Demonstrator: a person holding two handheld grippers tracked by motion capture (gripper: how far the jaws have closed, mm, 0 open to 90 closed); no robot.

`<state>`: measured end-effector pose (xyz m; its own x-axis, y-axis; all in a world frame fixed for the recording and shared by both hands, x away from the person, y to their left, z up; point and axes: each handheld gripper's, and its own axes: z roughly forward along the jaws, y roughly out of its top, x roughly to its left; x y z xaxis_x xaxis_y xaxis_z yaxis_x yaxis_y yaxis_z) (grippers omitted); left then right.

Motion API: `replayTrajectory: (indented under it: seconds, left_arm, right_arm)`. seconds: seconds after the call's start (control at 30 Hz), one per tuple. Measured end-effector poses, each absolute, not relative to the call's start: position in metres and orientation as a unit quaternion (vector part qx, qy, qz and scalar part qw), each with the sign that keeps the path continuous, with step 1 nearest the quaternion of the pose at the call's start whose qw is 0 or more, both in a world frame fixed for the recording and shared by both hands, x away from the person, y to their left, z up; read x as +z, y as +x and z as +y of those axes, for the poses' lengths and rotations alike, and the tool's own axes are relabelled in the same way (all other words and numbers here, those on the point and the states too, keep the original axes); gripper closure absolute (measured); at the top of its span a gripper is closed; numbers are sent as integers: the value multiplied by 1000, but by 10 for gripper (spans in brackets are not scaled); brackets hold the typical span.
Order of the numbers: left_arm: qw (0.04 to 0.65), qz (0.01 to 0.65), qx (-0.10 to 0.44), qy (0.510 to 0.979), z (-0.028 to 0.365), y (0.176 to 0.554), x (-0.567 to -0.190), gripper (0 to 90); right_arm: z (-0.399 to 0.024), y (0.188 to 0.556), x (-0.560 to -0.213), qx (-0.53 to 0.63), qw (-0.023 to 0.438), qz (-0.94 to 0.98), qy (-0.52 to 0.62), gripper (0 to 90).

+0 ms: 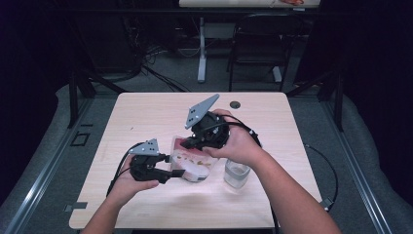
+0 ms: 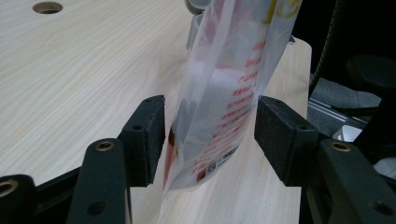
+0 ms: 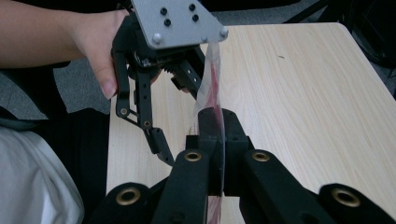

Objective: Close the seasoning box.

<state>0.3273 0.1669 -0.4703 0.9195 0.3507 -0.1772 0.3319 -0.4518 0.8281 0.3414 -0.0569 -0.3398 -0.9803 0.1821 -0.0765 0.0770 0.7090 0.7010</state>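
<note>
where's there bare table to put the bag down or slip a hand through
Free: the far strip of the table from its left edge to the round hole, and the near strip by the front edge. Crowded: the middle, where the left claw, right claw, plastic bag and clear cup cluster.

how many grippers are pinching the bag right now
1: the right gripper is clamped on the translucent red-printed plastic bag; the left gripper straddles it, jaws open.
</note>
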Motion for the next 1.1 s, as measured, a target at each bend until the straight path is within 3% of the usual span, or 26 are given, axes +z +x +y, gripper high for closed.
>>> replayTrajectory:
  seconds: [1.1]
  left_arm:
    - [477,170,-45,861,145,337,-509,404]
  right_arm:
    - [-67,336,-333,383,70,919,58,900]
